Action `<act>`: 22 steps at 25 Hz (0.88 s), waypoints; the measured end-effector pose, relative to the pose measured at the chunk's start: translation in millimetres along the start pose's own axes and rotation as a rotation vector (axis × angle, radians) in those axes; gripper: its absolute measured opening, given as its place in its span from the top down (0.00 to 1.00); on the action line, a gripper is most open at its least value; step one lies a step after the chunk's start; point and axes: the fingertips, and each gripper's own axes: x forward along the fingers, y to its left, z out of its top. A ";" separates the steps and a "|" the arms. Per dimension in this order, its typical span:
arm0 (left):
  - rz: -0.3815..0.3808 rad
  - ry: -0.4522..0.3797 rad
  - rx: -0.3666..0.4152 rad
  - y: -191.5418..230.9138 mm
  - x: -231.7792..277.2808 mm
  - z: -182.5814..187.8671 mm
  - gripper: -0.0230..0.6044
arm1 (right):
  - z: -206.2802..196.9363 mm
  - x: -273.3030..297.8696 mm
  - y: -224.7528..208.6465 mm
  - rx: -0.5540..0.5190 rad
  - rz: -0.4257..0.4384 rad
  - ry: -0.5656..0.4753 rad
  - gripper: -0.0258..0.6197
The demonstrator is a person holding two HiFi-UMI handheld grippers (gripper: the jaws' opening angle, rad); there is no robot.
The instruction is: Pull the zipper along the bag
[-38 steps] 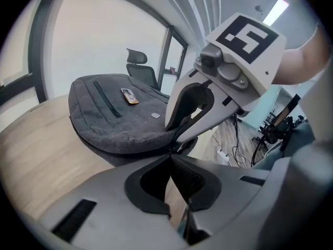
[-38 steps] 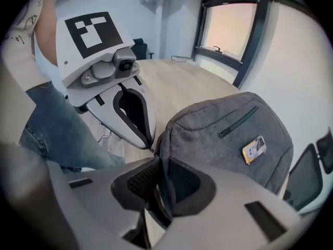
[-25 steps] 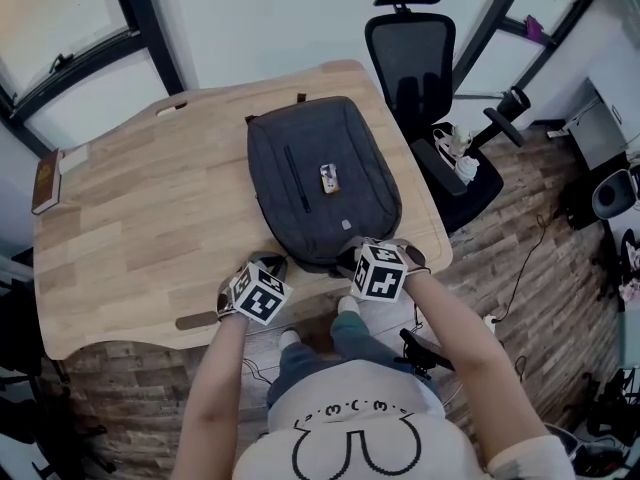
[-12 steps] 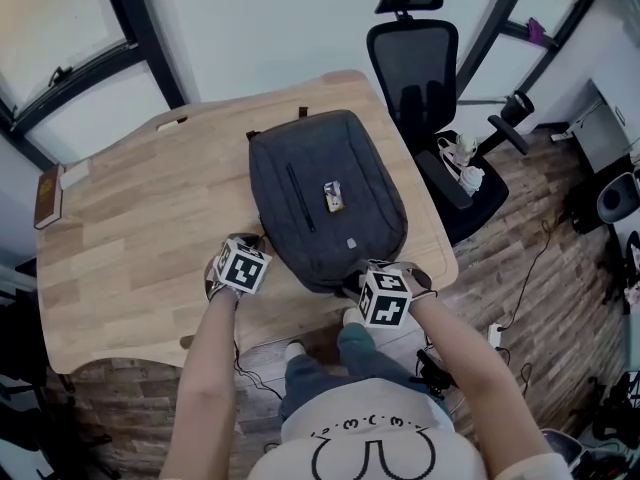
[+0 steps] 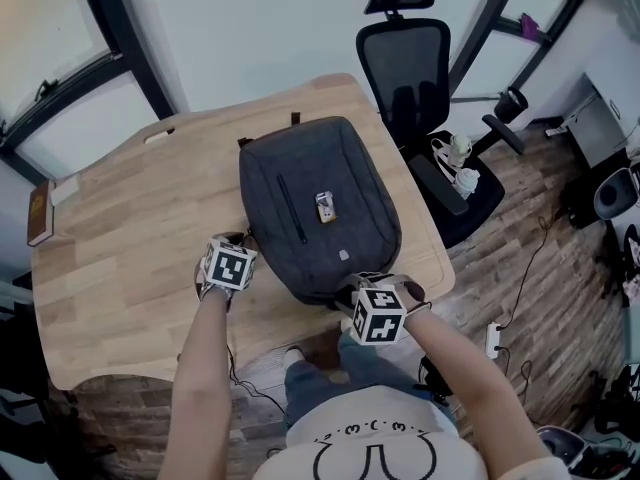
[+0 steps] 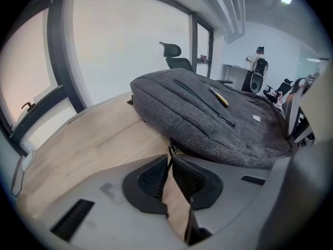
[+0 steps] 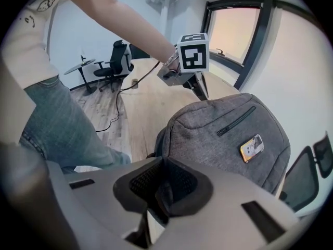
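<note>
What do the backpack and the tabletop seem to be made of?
The backpack: probably woven synthetic fabric, grey and matte, with a flecked weave and a soft sag. The tabletop: wood or wood veneer, pale with a satin finish, showing grain and plank-like strips.

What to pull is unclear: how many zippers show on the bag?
2: a pocket zipper on the bag's top, and the edge zipper, pinched by the left gripper. Others may be hidden.

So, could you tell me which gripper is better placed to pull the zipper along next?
Left. The left gripper is shut on the zipper pull at the backpack's side; the right gripper only clamps its near edge, probably steadying it.
</note>
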 end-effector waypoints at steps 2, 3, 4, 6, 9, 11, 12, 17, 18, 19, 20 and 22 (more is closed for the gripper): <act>-0.006 -0.021 -0.034 1.9 -2.4 2.2 0.91 | -0.6 2.3 -2.6 0.013 -0.018 0.007 0.84; -0.012 -0.033 -0.073 2.6 -4.7 3.0 0.91 | -1.1 2.8 -3.3 0.027 -0.029 0.011 0.84; -0.016 -0.041 -0.109 3.3 -7.4 2.9 0.91 | -1.4 2.8 -3.6 0.040 -0.042 0.013 0.84; -0.024 -0.047 -0.131 3.5 -13.1 0.6 0.90 | -1.6 1.9 -4.0 0.062 -0.073 0.012 0.83; -0.042 -0.089 -0.124 1.2 -31.3 3.6 0.80 | -1.6 1.5 -5.5 0.098 -0.104 0.026 0.82; -0.049 -0.147 -0.133 -2.2 -48.4 8.9 0.79 | -2.6 -0.2 -8.4 0.119 -0.133 0.048 0.81; -0.052 -0.180 -0.136 -4.8 -58.3 10.8 0.79 | -2.6 -2.7 -10.2 0.130 -0.154 0.054 0.78; -0.024 -0.338 -0.117 -14.8 -113.7 13.2 0.79 | 16.1 -38.0 -22.7 0.246 -0.298 -0.030 0.69; -0.014 -0.375 -0.107 -16.6 -123.9 14.6 0.79 | 22.1 -48.4 -26.1 0.280 -0.339 -0.063 0.69; -0.004 -0.411 -0.092 -18.9 -133.1 16.3 0.80 | 28.0 -59.2 -29.1 0.319 -0.383 -0.099 0.69; 0.006 -0.441 -0.074 -21.4 -141.2 18.0 0.85 | 33.6 -69.9 -31.2 0.361 -0.427 -0.138 0.69; 0.025 -0.480 -0.040 -26.8 -154.3 21.5 0.92 | 44.5 -90.3 -32.4 0.448 -0.506 -0.223 0.69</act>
